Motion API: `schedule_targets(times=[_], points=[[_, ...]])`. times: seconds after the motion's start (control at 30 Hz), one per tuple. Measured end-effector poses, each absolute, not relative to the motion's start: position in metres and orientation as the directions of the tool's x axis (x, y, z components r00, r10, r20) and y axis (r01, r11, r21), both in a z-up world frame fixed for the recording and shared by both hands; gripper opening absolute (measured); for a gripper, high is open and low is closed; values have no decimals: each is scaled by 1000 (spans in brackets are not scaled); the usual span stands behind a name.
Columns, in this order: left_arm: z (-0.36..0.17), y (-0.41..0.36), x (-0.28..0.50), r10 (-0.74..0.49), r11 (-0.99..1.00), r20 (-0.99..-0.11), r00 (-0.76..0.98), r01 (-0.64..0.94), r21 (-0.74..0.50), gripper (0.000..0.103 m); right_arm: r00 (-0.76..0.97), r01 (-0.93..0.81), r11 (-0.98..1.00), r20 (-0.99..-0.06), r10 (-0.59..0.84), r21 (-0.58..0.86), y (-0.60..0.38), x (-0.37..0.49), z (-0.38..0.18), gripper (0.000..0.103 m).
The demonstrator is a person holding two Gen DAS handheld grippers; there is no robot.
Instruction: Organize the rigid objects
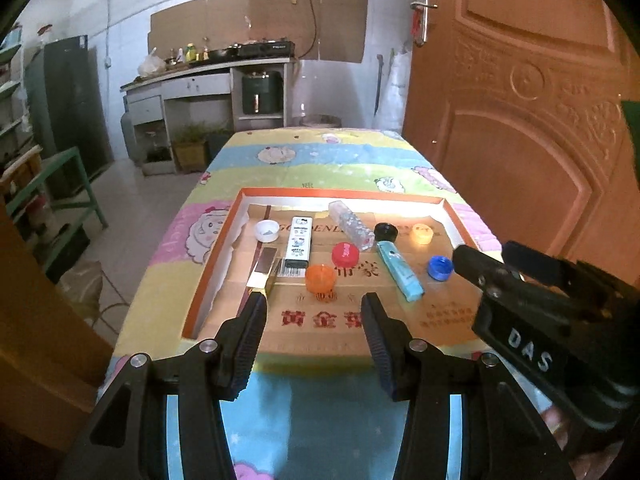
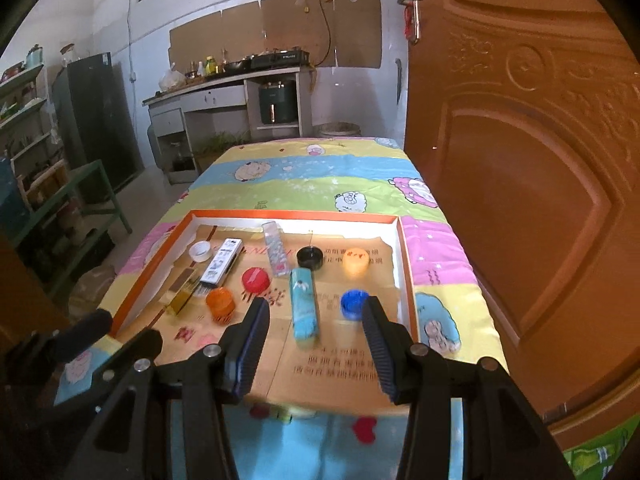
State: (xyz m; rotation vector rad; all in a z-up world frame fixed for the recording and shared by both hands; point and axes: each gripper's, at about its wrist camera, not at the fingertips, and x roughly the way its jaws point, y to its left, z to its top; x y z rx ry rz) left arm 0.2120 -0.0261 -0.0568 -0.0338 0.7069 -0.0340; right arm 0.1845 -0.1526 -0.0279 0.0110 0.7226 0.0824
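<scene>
A shallow orange-rimmed cardboard tray (image 1: 216,260) (image 2: 404,248) lies on the table. In it are a white cap (image 1: 267,230), a white cartoon box (image 1: 298,241), a gold box (image 1: 264,271), an orange cap (image 1: 320,278) (image 2: 220,301), a red cap (image 1: 345,253) (image 2: 256,279), a clear case (image 1: 351,223), a black cap (image 1: 385,232), a yellow cap (image 1: 422,233), a blue cap (image 1: 440,267) (image 2: 353,303) and a light-blue box (image 1: 400,270) (image 2: 305,307). My left gripper (image 1: 314,316) is open and empty over the tray's near edge. My right gripper (image 2: 316,320) is open and empty, straddling the light-blue box's near end from above.
The table wears a pastel cartoon cloth (image 1: 320,160). A brown door (image 1: 520,120) stands close on the right. A green rack (image 1: 68,196) and the floor lie to the left. A kitchen counter (image 1: 208,72) is at the back wall.
</scene>
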Motion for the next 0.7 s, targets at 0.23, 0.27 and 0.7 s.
schedule_targets(times=[0.23,0.27,0.7], points=[[-42,-17,162,-5,998,-609,793,-35,-54,51,761,-85,996,-645,69,7,-146,131,-17,48],[-40,-16,155,-12,998,-617,787,-30,-57,51,762,-86,996,-644,70,6,-145,121,-16,48],[-20,-15,78,10,1000,-632,775,-19,-7,51,769,-57,998,-637,44,0,-134,38,1,48]])
